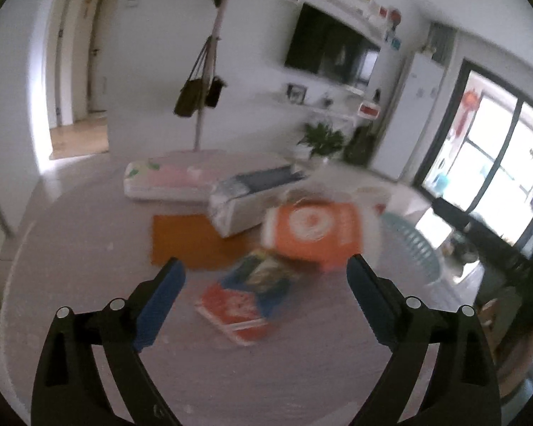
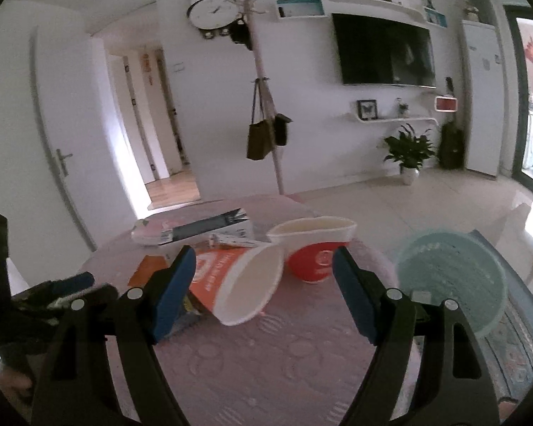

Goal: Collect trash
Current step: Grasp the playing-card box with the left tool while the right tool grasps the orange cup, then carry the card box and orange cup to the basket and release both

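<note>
A round table (image 2: 284,355) with a pinkish cloth carries the trash. An orange paper cup (image 2: 238,280) lies on its side with its mouth towards me. A red paper cup (image 2: 312,259) stands upright just behind it. My right gripper (image 2: 263,259) hangs open in front of both cups, touching neither. In the blurred left wrist view the orange cup (image 1: 312,234) lies beyond my open left gripper (image 1: 266,269). A colourful snack wrapper (image 1: 245,298) lies flat on the cloth under those fingers. Nothing is held.
A pale blue plastic basket (image 2: 451,277) sits just off the table's right edge. Two long boxes (image 1: 167,181) (image 1: 245,202) and an orange card (image 1: 181,241) lie at the back of the table. Beyond it are a coat stand (image 2: 266,124), a potted plant (image 2: 408,152) and open floor.
</note>
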`<state>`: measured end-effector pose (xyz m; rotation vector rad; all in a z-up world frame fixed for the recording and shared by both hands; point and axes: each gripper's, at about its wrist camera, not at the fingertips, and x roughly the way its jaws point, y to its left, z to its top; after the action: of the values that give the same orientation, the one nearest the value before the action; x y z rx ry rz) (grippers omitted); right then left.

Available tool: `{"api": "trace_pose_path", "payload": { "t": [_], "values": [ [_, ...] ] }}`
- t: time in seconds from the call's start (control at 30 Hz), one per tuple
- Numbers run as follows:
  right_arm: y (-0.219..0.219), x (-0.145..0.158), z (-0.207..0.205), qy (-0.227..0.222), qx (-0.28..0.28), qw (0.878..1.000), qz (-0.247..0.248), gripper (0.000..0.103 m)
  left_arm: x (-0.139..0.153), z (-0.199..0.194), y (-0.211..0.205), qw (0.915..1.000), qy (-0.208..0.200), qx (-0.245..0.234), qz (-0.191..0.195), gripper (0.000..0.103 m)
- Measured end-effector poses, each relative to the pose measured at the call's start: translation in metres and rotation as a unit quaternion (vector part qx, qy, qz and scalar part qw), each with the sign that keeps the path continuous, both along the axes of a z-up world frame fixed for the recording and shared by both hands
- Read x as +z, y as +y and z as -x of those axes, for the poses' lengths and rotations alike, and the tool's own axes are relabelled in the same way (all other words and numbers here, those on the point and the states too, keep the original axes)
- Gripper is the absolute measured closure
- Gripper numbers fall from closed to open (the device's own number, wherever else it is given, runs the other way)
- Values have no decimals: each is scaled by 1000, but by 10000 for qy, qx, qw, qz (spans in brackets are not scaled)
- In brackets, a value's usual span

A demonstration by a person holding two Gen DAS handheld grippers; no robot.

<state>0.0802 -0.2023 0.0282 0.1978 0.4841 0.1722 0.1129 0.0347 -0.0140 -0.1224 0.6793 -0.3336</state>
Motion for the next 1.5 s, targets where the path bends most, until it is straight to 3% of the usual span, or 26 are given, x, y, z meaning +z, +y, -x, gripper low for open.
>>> {"api": "trace_pose_path", "payload": {
  "t": [0.2, 0.33, 0.5, 0.67, 0.8, 0.87, 0.93, 0.97, 1.03, 1.07, 1.13, 1.5],
  "values": [
    [12, -14, -24, 190, 20, 9995, 239, 28, -37, -26, -1, 9984, 516, -158, -144, 13],
    [1, -29, -48, 544, 42, 9985, 12, 28, -47, -38, -4, 9965, 801, -215, -85, 13],
    [3, -42, -63, 773, 54, 9970, -43, 28, -56, -42, -11, 9949, 945, -290, -178, 14],
    [12, -51, -63, 962, 454, 9942, -125, 28, -57, -43, -20, 9938, 956, -356, -451, 15],
    [22, -60, -66, 1138, 706, 9908, -206, 44, -57, -41, -28, 9922, 982, -409, -656, 15],
    [27, -63, -63, 1170, 838, 9894, -211, 53, -55, -39, -31, 9917, 1032, -520, -567, 15],
    [31, -64, -61, 1179, 999, 9877, -257, 72, -55, -37, -32, 9919, 1039, -496, -543, 15],
    [33, -64, -60, 1184, 1039, 9872, -248, 74, -56, -37, -34, 9919, 1029, -467, -576, 16],
    [38, -63, -56, 1145, 1109, 9871, -149, 87, -58, -35, -39, 9914, 955, -387, -809, 25],
    [41, -61, -52, 1095, 1169, 9871, -71, 89, -58, -33, -41, 9909, 925, -355, -916, 34],
    [45, -58, -44, 994, 1242, 9873, 14, 97, -56, -30, -43, 9909, 914, -328, -936, 37],
    [43, -41, -2, 495, 1181, 9916, 195, 101, -47, 2, -20, 9972, 702, -204, -177, 40]
  ]
}}
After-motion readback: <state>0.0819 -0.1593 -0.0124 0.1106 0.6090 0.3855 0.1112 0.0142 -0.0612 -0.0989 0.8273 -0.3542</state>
